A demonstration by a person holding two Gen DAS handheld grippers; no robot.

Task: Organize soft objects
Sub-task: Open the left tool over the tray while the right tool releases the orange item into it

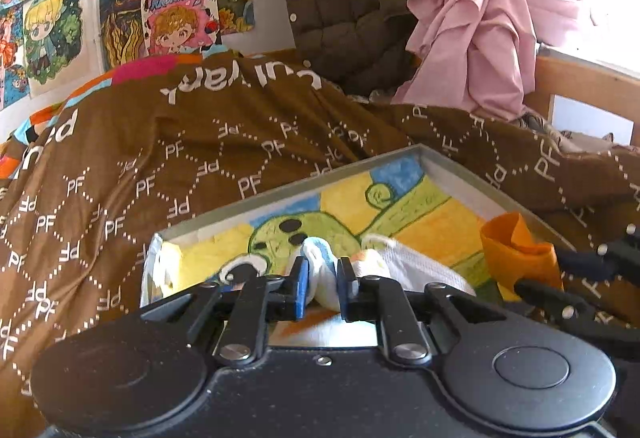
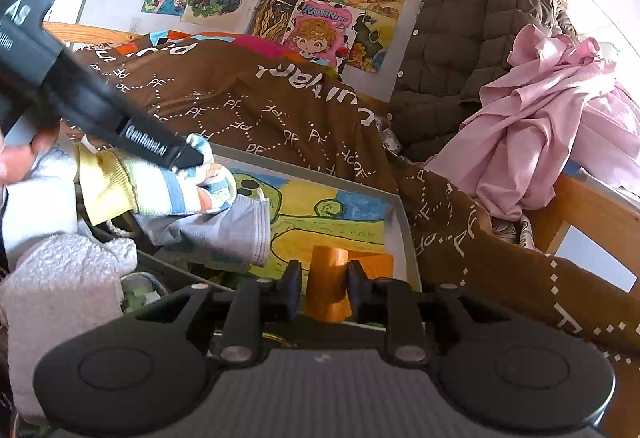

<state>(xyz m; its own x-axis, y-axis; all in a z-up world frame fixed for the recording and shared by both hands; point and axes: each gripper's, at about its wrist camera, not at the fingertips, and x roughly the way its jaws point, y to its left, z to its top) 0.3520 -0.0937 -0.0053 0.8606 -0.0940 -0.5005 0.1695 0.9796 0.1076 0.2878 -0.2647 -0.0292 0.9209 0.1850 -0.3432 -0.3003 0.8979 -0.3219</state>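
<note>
A shallow grey tray (image 1: 448, 162) lined with a yellow-green drawing lies on the brown bedspread (image 1: 168, 174). My left gripper (image 1: 323, 284) is shut on a white striped sock (image 1: 320, 270) held over the tray, beside a white mask-like cloth (image 1: 420, 266). In the right wrist view the same striped sock (image 2: 168, 190) hangs from the left gripper's tip (image 2: 188, 158) over the tray (image 2: 396, 226). My right gripper (image 2: 324, 288) is shut on an orange cloth (image 2: 328, 290), also seen as the orange cloth (image 1: 516, 246) at the tray's right side.
A pink garment (image 2: 552, 126) and a dark quilted jacket (image 2: 460, 50) pile up by the wooden bed rail (image 2: 592, 206). Fluffy white cloths (image 2: 56, 290) lie at the left. A hand (image 2: 16, 154) holds the left tool. Drawings (image 1: 120, 10) cover the wall.
</note>
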